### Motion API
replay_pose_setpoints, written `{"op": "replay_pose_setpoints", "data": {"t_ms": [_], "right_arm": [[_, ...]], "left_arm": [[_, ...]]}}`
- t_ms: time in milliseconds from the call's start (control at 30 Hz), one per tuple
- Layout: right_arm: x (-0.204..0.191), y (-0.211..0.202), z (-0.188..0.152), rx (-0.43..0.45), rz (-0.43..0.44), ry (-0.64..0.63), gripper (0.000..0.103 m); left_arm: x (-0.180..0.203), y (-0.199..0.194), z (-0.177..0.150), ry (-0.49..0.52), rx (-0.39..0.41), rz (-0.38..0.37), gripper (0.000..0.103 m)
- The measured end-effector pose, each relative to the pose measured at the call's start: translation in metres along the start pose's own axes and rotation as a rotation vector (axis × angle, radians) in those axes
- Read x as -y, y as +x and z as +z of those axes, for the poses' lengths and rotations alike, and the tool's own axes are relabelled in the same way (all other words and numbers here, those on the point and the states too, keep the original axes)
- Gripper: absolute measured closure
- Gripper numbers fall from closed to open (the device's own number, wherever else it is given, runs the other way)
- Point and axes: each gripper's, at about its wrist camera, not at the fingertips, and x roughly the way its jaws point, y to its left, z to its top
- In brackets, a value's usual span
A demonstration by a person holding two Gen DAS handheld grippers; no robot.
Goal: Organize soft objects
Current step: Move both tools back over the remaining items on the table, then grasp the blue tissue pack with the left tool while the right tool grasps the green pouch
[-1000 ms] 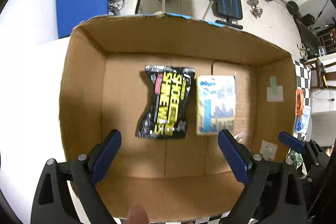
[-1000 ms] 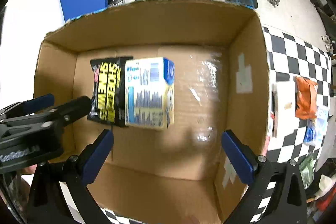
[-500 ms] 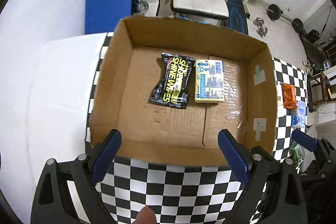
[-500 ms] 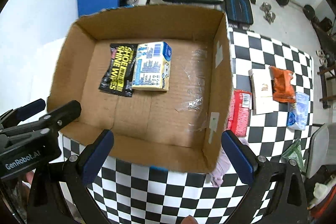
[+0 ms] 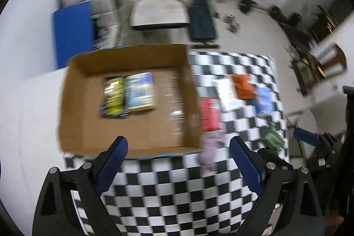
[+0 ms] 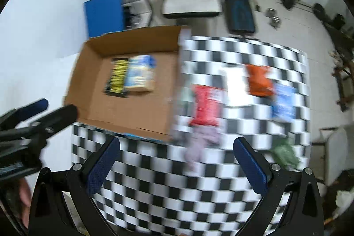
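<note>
Two packs already lie side by side on the floor of the cardboard box [image 5: 73, 103]: a black-and-yellow wipes pouch [image 5: 112, 97] and, touching it, a blue-and-cream pack [image 5: 140, 92]. Still out on the checkered desk [image 6: 166, 187], by my reading, are a red pack [image 6: 205, 105] just beside the box, a white pack [image 6: 235, 87], an orange pouch [image 6: 258, 81], a blue pack [image 6: 284, 101], a mauve cloth [image 6: 199, 143] and a green bundle [image 6: 285, 152]. Left tongs [image 5: 178, 160] and right tongs [image 6: 177, 163] both gape wide and hold nothing, so most of the sorting is left

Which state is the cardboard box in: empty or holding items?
Holding items: a black-yellow packet and a blue-yellow pack lie side by side on the box floor.
</note>
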Motion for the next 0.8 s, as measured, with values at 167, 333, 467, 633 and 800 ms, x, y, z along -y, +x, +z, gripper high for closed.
{"op": "replay_pose_setpoints", "data": {"t_ms": [167, 333, 467, 633, 800], "right_arm": [[0.113, 0.002, -0.018, -0.068, -0.176, 0.068, 0.0], [0.198, 0.046, -0.032, -0.183, -0.224, 0.09, 0.0], [0.233, 0.102, -0.044, -0.296, -0.204, 0.061, 0.0], [0.243, 0.157, -0.057, -0.371, -0.157, 0.04, 0.0], [0.25, 0.18, -0.066, -0.378, -0.18, 0.048, 0.023]], "left_arm": [[0.079, 0.055, 0.023, 0.081, -0.113, -0.085, 0.009], [0.142, 0.127, 0.045, 0.105, -0.231, -0.082, 0.009], [0.185, 0.18, 0.055, 0.116, -0.335, -0.104, 0.009], [0.222, 0.23, 0.063, 0.175, -0.396, -0.056, 0.009], [0.236, 0.255, 0.068, 0.194, -0.429, -0.042, 0.009]]}}
